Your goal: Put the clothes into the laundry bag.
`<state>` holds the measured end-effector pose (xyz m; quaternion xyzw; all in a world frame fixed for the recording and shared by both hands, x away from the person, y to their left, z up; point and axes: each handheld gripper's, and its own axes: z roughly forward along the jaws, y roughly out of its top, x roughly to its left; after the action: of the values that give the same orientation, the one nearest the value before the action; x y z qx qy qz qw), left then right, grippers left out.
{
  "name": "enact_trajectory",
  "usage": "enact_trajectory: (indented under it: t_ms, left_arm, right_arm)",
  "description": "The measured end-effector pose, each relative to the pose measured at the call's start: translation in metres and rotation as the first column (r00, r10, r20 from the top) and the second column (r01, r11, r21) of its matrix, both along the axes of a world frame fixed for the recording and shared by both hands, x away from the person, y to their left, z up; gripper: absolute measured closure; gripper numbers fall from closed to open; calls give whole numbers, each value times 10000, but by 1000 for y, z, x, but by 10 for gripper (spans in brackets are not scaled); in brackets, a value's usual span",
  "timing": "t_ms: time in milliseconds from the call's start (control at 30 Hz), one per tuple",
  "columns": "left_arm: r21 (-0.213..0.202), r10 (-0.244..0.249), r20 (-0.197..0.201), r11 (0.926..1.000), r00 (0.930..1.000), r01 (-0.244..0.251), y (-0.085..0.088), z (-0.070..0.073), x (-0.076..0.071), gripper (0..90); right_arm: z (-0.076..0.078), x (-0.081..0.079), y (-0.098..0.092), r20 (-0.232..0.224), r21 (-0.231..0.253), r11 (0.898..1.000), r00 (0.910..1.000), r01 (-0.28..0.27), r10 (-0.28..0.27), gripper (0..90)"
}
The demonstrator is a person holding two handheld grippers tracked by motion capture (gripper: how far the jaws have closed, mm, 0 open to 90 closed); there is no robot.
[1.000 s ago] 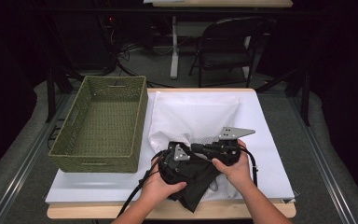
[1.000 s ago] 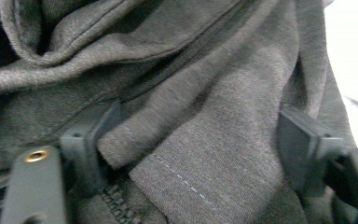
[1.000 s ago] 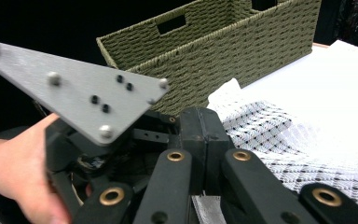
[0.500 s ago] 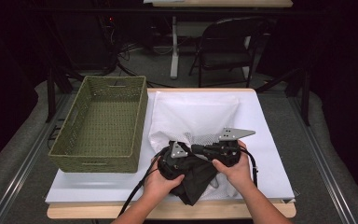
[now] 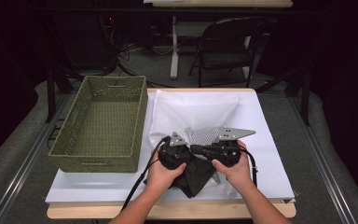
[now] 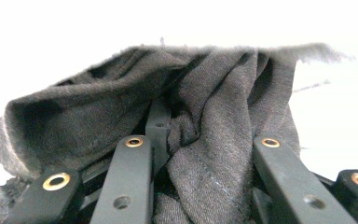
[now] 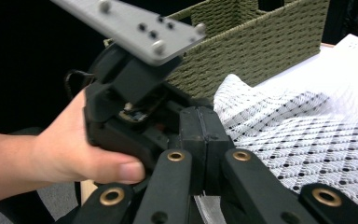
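Near the table's front middle, two hands hold the grippers tip to tip. My left gripper (image 5: 190,150) (image 6: 165,126) is shut on a dark grey cloth (image 5: 196,179) (image 6: 214,93), which bunches around its jaws and hangs down toward the table. Facing it, my right gripper (image 5: 210,150) (image 7: 200,126) has its jaws pressed shut; nothing shows between them. The left gripper's black body (image 7: 130,102) and its hand are just beyond the right jaws. A white mesh fabric (image 5: 206,135) (image 7: 284,130) lies right behind the grippers.
A green woven basket (image 5: 102,121) (image 7: 242,37) stands empty at the left of the table. A crumpled white sheet (image 5: 191,109) covers the middle of the white table top (image 5: 270,140). A folding chair (image 5: 223,46) stands behind the table.
The left gripper has lifted and turned, so its grey plate now faces up. The dark cloth has risen with it, and the white mesh fabric shows between the two plates.
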<state>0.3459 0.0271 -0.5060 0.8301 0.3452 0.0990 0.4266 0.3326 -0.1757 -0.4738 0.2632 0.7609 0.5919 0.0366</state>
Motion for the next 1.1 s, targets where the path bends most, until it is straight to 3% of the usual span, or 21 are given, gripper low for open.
enact_trajectory:
  t_ms: [300, 467, 600, 667, 733, 800, 1100]
  left_arm:
    - [-381, 791, -195, 9961, 9967, -798, 2, 3, 20, 702]
    - [-163, 1042, -598, 9943, 9928, -1053, -4, -11, 32, 657]
    - [-363, 772, -625, 9962, 9951, -795, -3, -7, 29, 552]
    - [-398, 604, -849, 9972, 9946, -639, -1, -3, 26, 436]
    - [-705, 522, -821, 9958, 9953, -581, 3, 3, 20, 374]
    - [-611, 419, -626, 9971, 9972, -457, 7, 8, 15, 318]
    - [-377, 167, -452, 9991, 9988, -184, 23, 15, -2, 238]
  right_arm:
    - [-1, 0, -2, -130, 64, 10000, 9999, -44, 45, 900]
    - [-7, 4, -1, -146, -298, 9989, 9992, 373, -378, 900]
    - [-12, 7, -4, -127, -350, 9973, 9978, 651, -656, 900]
    - [-12, 8, -8, -144, -236, 9965, 9966, 803, -806, 900]
    - [-11, 9, -10, -130, -218, 9964, 9965, 817, -820, 900]
    - [-11, 9, -10, -65, -255, 9960, 9963, 854, -856, 900]
    - [-11, 9, -11, -57, -168, 9964, 9965, 835, -836, 900]
